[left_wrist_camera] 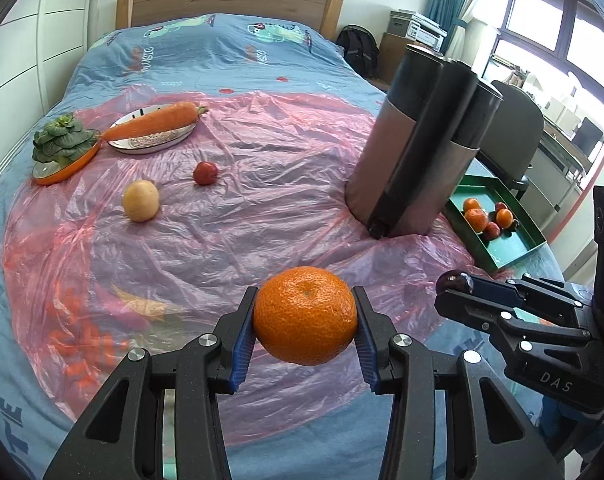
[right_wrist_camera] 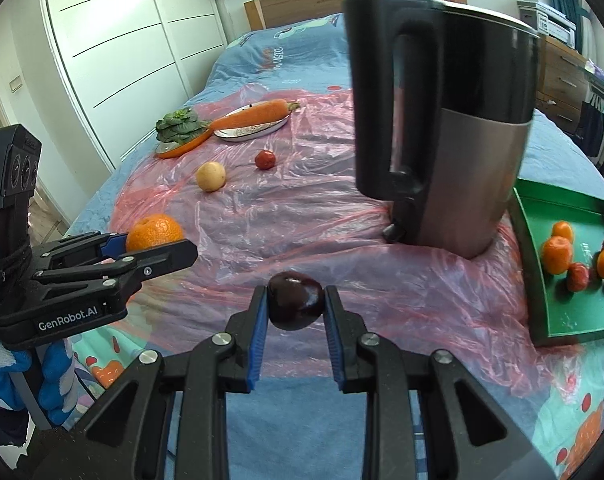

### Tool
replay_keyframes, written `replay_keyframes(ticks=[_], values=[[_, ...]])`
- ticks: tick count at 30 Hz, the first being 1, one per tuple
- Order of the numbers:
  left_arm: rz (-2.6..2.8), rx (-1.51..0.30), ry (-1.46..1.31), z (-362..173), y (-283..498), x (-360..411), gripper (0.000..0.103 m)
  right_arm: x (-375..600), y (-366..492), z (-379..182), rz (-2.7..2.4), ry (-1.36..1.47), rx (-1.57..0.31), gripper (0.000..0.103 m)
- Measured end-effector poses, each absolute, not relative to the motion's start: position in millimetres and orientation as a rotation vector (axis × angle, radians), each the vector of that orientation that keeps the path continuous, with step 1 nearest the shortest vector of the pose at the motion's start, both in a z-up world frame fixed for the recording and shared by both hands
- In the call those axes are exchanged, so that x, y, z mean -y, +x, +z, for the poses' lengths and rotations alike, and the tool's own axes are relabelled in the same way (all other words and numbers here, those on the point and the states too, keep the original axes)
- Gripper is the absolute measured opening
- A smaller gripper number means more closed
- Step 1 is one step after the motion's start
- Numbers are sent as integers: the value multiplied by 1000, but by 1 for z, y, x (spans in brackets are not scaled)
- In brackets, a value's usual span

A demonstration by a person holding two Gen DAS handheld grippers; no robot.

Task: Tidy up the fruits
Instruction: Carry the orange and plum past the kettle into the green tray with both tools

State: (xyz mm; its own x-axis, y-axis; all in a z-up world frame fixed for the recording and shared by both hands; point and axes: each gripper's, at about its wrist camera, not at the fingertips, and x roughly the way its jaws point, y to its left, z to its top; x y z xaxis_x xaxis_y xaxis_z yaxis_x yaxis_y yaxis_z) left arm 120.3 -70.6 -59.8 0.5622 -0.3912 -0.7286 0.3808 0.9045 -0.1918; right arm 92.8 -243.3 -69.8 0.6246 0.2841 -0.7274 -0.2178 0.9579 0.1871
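The orange (left_wrist_camera: 305, 315) sits clamped in the left tongs (left_wrist_camera: 305, 320); a dark plum (right_wrist_camera: 296, 301) is clamped in the right tongs (right_wrist_camera: 295, 304). Ahead and right of both lies the green tray (right_wrist_camera: 534, 264), past the kettle (right_wrist_camera: 446, 128). Carry both fruits clear around the kettle, then lower them onto bare tray floor.

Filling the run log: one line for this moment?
left tool: holds orange | right tool: holds plum | green tray: holds fruit
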Motion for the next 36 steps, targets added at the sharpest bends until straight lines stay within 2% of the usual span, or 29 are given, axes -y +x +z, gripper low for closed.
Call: replay_keyframes(ticks=[25, 36], values=[[-720, -855, 163, -28, 108, 270, 39, 464, 71, -48, -34, 276, -700, 39], [-791, -866, 232, -37, 137, 355, 39, 548, 89, -67, -162, 302, -680, 40]])
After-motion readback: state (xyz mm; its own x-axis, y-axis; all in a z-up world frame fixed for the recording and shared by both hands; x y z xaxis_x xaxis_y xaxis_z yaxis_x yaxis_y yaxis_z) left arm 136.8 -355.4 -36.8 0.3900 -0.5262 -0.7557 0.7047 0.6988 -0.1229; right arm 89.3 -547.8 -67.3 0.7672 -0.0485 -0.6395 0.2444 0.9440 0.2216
